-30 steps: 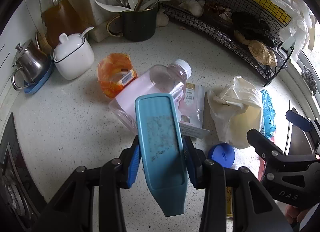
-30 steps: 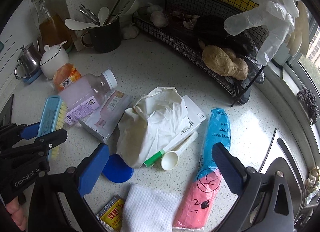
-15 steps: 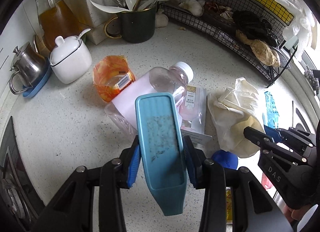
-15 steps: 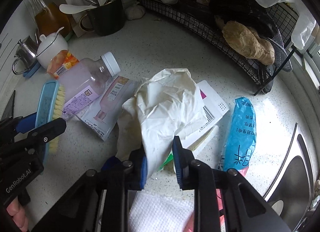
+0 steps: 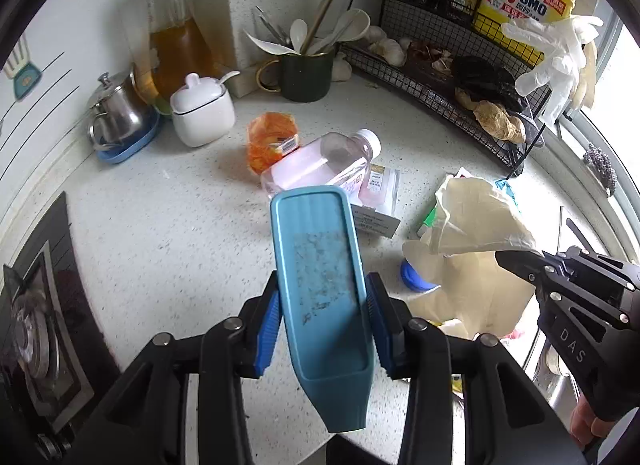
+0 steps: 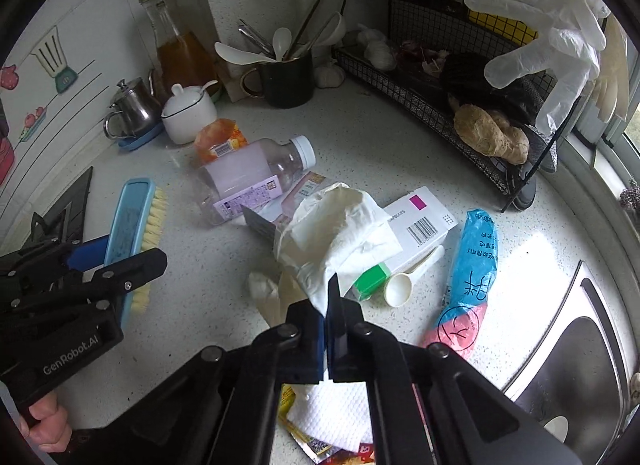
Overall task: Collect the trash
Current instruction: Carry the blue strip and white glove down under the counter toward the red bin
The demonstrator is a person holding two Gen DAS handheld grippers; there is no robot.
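Right tongs pinch crumpled glove; left tongs clamp scrubbing brush.

Speckled countertop under scattered trash

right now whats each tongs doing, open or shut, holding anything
Left tongs: shut on the blue scrub brush.
Right tongs: just closed, shut on the cream rubber glove.

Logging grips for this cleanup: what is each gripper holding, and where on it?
Left gripper clamps the blue scrub brush across its sides; right gripper pinches the cream glove at its edge.
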